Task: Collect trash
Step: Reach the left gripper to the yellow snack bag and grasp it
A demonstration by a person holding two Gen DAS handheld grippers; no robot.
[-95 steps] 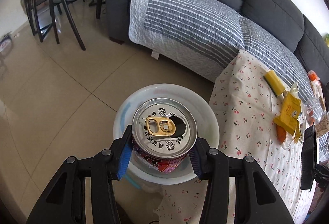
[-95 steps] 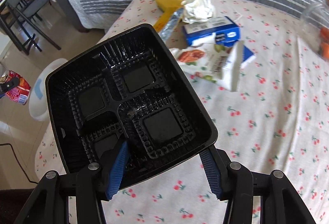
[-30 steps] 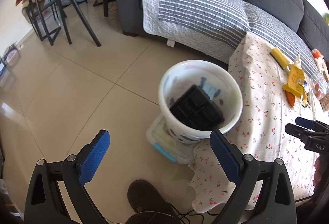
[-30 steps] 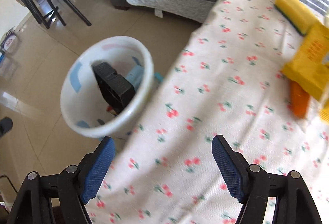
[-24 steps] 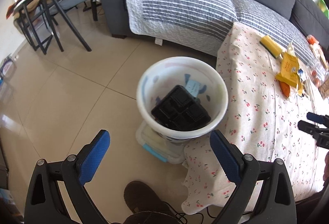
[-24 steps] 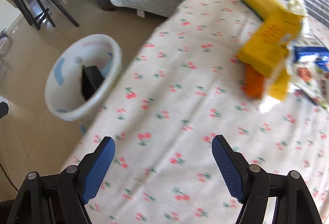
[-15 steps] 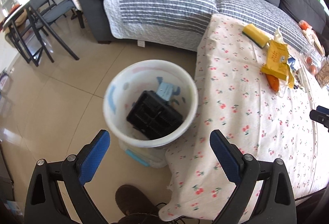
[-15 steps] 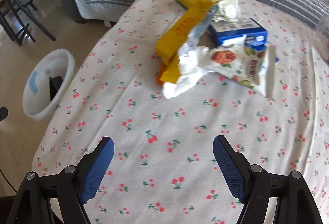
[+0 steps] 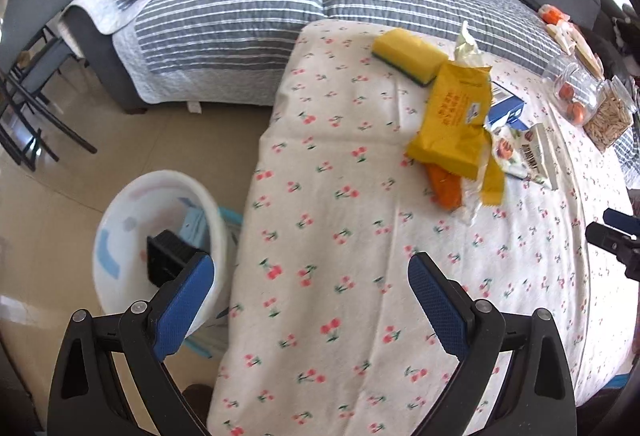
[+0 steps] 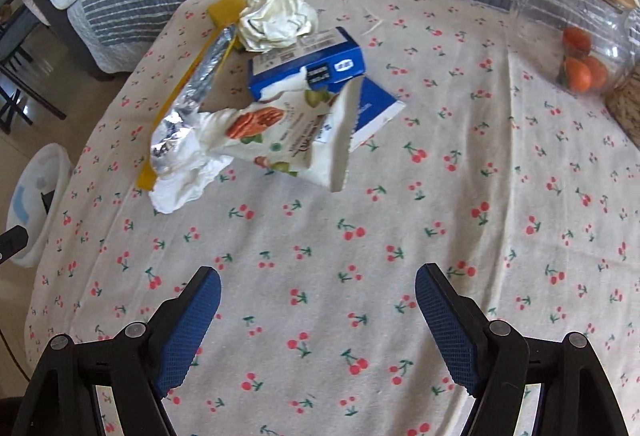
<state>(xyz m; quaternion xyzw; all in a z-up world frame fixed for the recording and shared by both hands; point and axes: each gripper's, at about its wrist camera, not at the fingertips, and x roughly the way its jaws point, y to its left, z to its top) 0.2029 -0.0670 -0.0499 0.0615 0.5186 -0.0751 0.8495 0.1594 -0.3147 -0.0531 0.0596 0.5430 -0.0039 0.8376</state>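
Observation:
Both grippers are open and empty. My left gripper (image 9: 310,292) hovers over the left edge of the cherry-print table (image 9: 340,256). The white trash bin (image 9: 116,220) stands on the floor left of the table, with the black plastic tray (image 9: 164,262) inside. My right gripper (image 10: 318,310) hangs above the table. Ahead of it lie a white snack bag (image 10: 288,136), a blue box (image 10: 316,66), a crumpled white paper (image 10: 276,18) and a yellow wrapper (image 9: 456,116). An orange piece (image 9: 444,186) and a yellow sponge (image 9: 408,54) lie by the wrapper.
A grey striped sofa (image 9: 280,8) runs behind the table. A glass jar with orange fruit (image 10: 580,28) and another jar (image 9: 608,116) stand at the table's right. Chairs (image 9: 24,84) stand at the far left. The bin also shows at the right wrist view's left edge (image 10: 36,192).
The can and the black tray were let go into the bin. Both grippers opened and swung right from the bin towards the trash pile on the table.

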